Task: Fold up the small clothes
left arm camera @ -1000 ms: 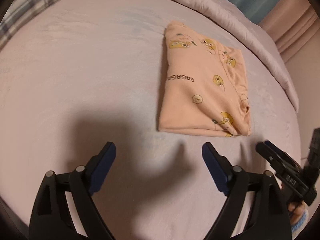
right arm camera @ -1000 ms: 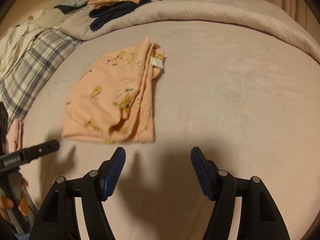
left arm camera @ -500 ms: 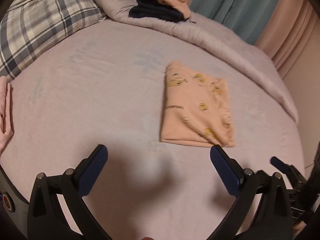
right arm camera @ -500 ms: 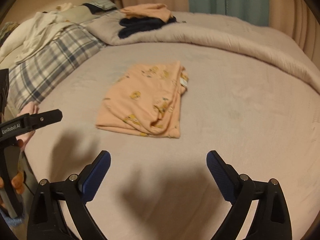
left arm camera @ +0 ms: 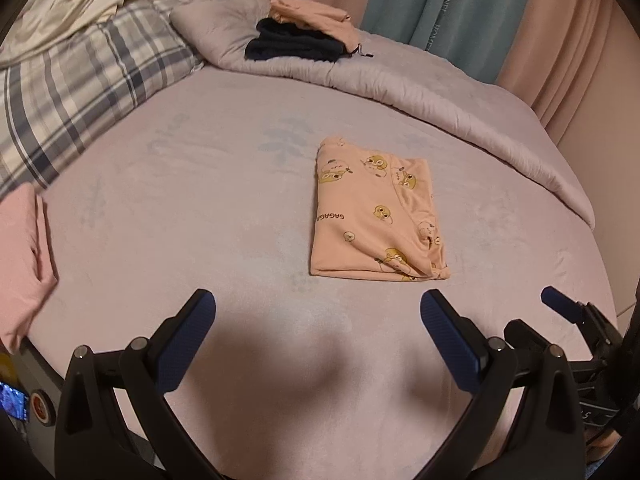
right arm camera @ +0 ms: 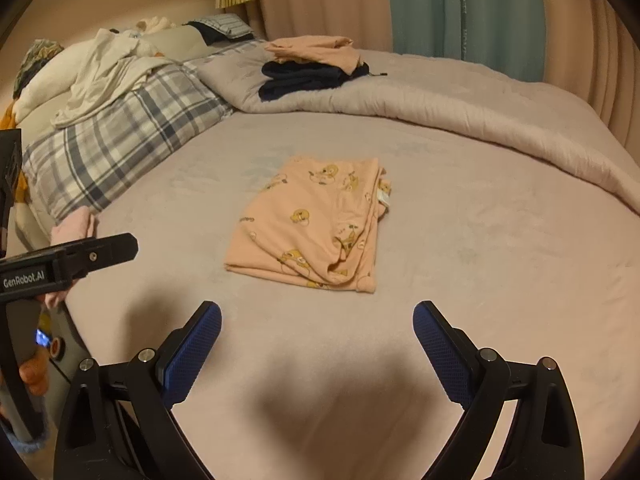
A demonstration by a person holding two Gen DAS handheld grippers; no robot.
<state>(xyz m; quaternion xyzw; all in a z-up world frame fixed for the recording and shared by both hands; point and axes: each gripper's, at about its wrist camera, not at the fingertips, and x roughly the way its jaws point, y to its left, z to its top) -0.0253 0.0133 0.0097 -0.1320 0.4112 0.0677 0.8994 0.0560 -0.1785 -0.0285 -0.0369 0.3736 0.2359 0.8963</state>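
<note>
Bed: pale pink sheet (left arm camera: 168, 208) is covering the whole wide surface and is filling most of both views.
Duvet: grey-pink duvet (left arm camera: 440, 100) is lying rolled along the far edge of the bed, from the upper middle to the right of the frame.
Pillow: plaid pillow (left arm camera: 80, 92) is sitting at the upper left of the frame, with cream cloth (right arm camera: 108, 68) lying crumpled on top of it.
Curtains: teal curtain (left arm camera: 432, 4) is hanging between pink ones at the top of the frame.
Folded garment: peach garment with yellow cartoon prints (left arm camera: 374, 216) is lying folded into a flat rectangle on the sheet, a little right of centre in the left wrist view and at the centre (right arm camera: 316, 228) in the right wrist view. Nothing is touching it.
Stack on duvet: dark navy clothes (left arm camera: 294, 44) are resting on the duvet in the upper middle, and 1 peach piece (left arm camera: 310, 14) is lying on top of them.
Pink cloth: folded pink cloth (left arm camera: 20, 256) is lying at the left edge of the frame.
Left gripper: left gripper (left arm camera: 316, 328) is hovering over the near part of the sheet with its 2 blue pads wide apart, holding nothing, well apart from the garment.
Right gripper: right gripper (right arm camera: 316, 334) is also spread wide and holding nothing, near the bottom of the frame, short of the garment.
</note>
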